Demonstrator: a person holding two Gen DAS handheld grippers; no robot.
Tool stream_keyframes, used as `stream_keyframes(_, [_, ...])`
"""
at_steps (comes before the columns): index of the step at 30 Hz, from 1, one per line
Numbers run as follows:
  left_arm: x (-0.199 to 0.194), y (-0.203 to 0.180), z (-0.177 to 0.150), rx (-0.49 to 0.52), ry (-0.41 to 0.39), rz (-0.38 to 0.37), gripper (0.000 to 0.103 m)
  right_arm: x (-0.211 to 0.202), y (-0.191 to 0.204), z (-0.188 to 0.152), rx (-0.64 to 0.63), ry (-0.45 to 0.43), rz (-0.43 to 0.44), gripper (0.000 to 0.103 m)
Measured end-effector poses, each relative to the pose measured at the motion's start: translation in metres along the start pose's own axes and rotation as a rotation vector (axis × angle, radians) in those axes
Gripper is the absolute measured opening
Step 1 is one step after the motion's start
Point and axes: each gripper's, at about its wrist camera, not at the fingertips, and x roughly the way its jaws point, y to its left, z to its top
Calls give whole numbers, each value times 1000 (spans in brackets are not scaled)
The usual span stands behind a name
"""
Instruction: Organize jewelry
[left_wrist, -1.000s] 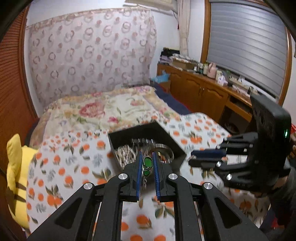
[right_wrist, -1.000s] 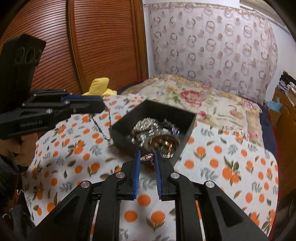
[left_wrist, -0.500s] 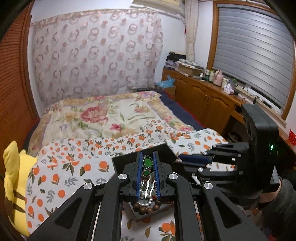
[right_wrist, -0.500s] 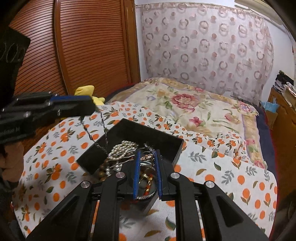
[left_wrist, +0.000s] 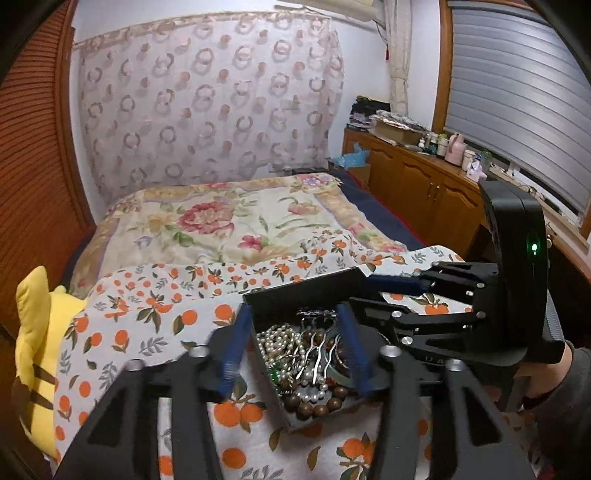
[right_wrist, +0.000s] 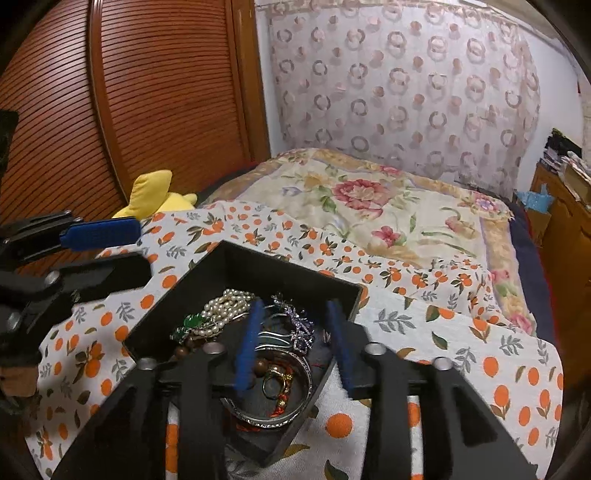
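- Hovering over a black jewelry box (left_wrist: 306, 295), the left gripper (left_wrist: 291, 350) has its blue-padded jaws opening, and nothing is pinched between them.
- Directly below and between its fingers lies a heap of jewelry: a white pearl strand (left_wrist: 279, 341), silver wavy hairpins (left_wrist: 319, 350), a small green pendant (left_wrist: 274, 373) and brown wooden beads (left_wrist: 314, 406) nearest the gripper's base.
- The right gripper (right_wrist: 293, 343) is also over the box (right_wrist: 258, 266); its jaws are opening with nothing clamped in them.
- Under its fingers sit a silver bangle (right_wrist: 280, 417) with a gold ring (right_wrist: 275, 380) inside it, and ahead of the pads a purple rhinestone brooch (right_wrist: 295, 325).
- Left of the right gripper's left pad lie the pearls (right_wrist: 225, 306) and the green pendant (right_wrist: 192, 321).
- Seen from the left wrist view, the right gripper (left_wrist: 384, 295) reaches in from the right side, held by a person's hand (left_wrist: 539, 373) in a grey sleeve.
- Seen from the right wrist view, the left gripper (right_wrist: 122, 247) sits at the left, its upper blue pad apart from the lower finger.
- The box rests on an orange-print cloth (right_wrist: 461, 354) spread over a floral bedspread (left_wrist: 236, 221), with a yellow plush toy (left_wrist: 40, 339) off to the left gripper's left.
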Motion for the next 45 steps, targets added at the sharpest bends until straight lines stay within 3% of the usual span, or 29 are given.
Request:
stream_keyframes(4, [-21, -2, -6, -2, -26, 62, 80, -23, 4, -10, 18, -29, -34, 41])
stream_keyframes(6, [-34, -5, -13, -8, -42, 97, 87, -38, 7, -18, 35, -52, -51, 43])
stream_keyframes(7, [-40, -5, -16, -12, -47, 108, 90, -49, 9, -24, 49, -69, -62, 46])
stream_keyframes(9, [-52, -7, -24, -19, -56, 136, 95, -71, 17, -37, 68, -104, -103, 62])
stream_keyframes(15, [-84, -22, -58, -8, -59, 213, 95, -121, 30, -73, 140, -168, -145, 75])
stream_keyframes(25, [-124, -36, -91, -37, -91, 233, 95, -187, 42, -108, 189, -263, -208, 101])
stream_keyframes(31, [-139, -31, -99, -79, -108, 239, 95, -201, 54, -118, 179, -279, -252, 101])
stream_keyframes(45, [-154, -28, -104, -88, -141, 246, 95, -204, 65, -118, 162, -287, -267, 101])
